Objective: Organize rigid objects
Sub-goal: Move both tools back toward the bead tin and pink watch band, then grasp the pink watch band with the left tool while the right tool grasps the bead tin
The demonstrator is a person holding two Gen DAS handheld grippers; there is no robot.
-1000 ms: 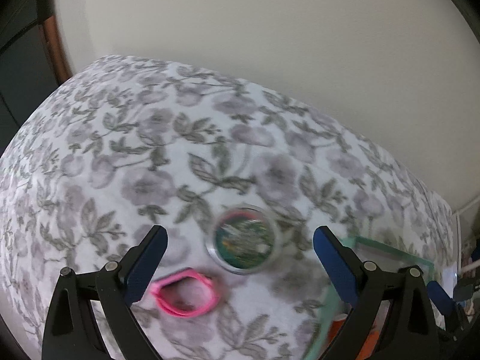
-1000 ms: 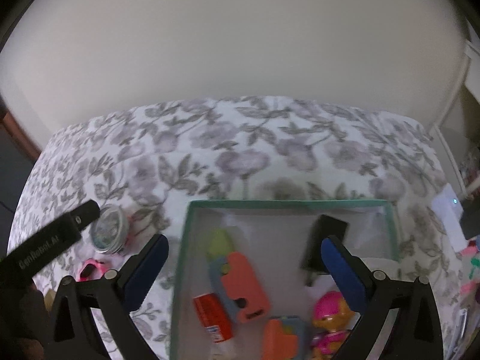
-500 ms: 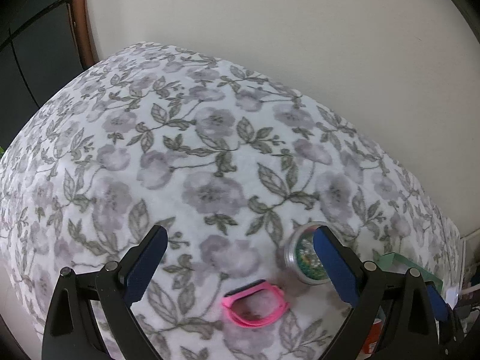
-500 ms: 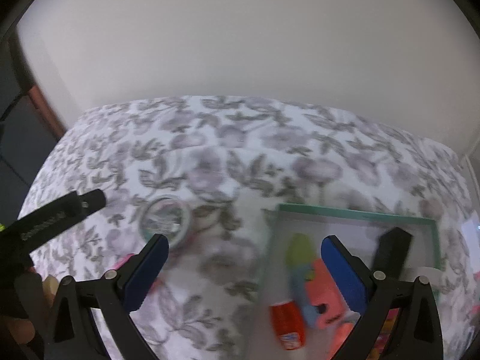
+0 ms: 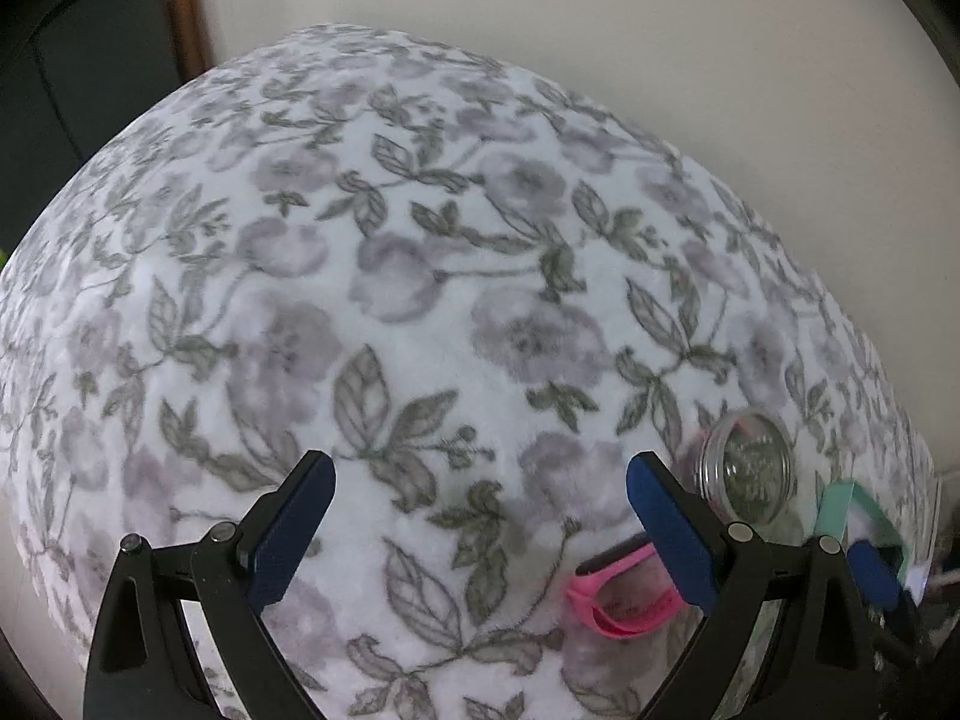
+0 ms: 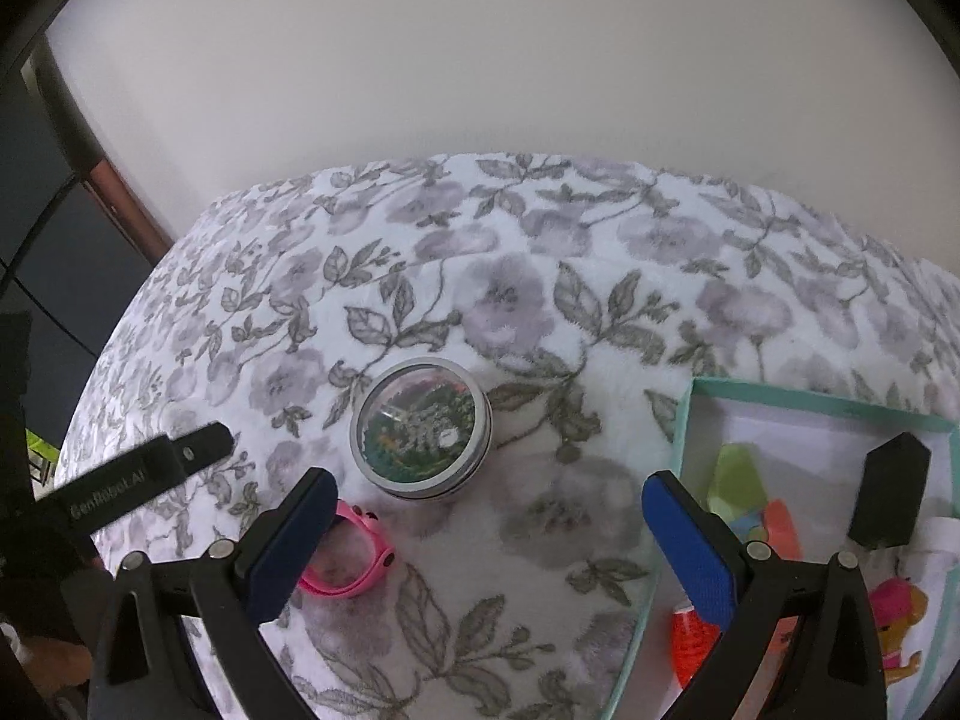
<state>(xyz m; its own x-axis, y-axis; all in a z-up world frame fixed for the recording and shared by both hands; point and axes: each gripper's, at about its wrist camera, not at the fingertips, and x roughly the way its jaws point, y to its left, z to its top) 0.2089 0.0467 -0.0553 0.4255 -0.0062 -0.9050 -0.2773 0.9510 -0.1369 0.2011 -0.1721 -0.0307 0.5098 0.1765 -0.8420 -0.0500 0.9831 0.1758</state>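
We held two grippers over a bed (image 6: 630, 252) covered in a white blanket printed with grey flowers and leaves. Our left gripper (image 5: 480, 516) was spread wide with nothing between its blue pads, above bare blanket. In the right wrist view its black body reached in from the far left edge. A pink wristband (image 6: 351, 564) lay flat on the blanket, partly hidden behind the left finger of our right gripper (image 6: 489, 531), which was also spread wide and empty. Just beyond the band sat a round tin (image 6: 423, 435) with a clear lid, lying flat with its lid up and showing green contents. Further right stood an open box with a teal rim (image 6: 684, 420). Inside it we saw a lime green piece (image 6: 735, 477), a black block (image 6: 888, 492), an orange piece (image 6: 783, 531), a red item (image 6: 690, 642) and a small pink and yellow toy (image 6: 900, 630).
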